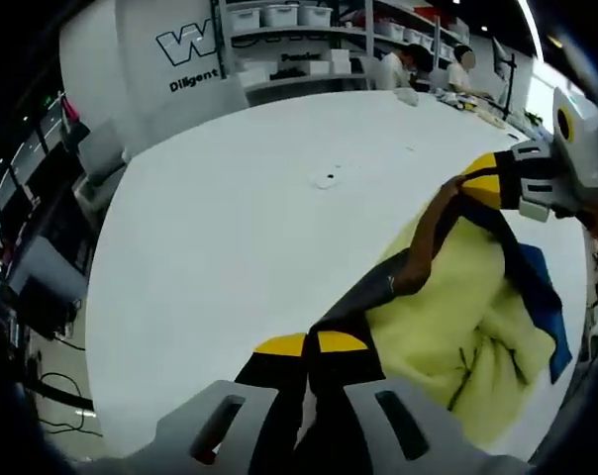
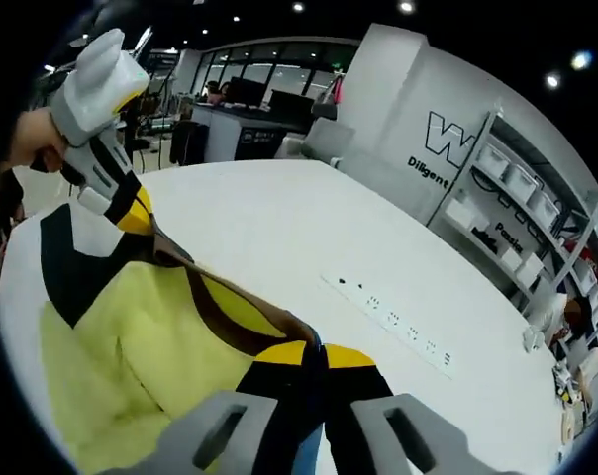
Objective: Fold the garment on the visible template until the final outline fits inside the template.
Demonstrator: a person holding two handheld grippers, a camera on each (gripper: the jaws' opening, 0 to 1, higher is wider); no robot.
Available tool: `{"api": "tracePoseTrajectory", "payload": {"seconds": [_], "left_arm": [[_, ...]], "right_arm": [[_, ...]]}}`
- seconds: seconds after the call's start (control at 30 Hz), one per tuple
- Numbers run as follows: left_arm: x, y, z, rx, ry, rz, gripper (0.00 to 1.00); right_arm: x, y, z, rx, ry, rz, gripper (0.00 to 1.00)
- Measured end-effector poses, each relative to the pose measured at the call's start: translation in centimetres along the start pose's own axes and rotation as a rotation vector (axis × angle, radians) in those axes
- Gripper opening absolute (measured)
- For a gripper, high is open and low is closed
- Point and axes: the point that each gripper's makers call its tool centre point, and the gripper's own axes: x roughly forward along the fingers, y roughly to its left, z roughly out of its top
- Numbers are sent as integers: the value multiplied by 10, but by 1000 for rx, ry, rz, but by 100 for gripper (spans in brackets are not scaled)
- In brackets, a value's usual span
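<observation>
garment [image 1: 448, 317], yellow with dark and brown trim, lifted over the white bench [image 1: 230, 247] near one edge. left hand-held gripper [image 1: 309, 346] and right hand-held gripper [image 2: 314, 354] each clamped on its hem. no template discernible; folding judged barely begun, final outline outstanding.

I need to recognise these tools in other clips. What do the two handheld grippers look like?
Each has pale grey slotted jaws tipped with yellow pads on black. The right gripper carries a white housing with a yellow ring; the left gripper has the same white body.
</observation>
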Motion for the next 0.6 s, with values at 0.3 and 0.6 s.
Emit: {"api": "tracePoseTrajectory", "payload": {"seconds": [0.3, 0.6], "left_arm": [[38, 6, -13, -82, 58, 36, 9], [24, 19, -23, -100, 32, 73, 28]], "right_arm": [[29, -2, -21, 125, 39, -26, 0], [16, -9, -23, 333, -14, -63, 15]]}}
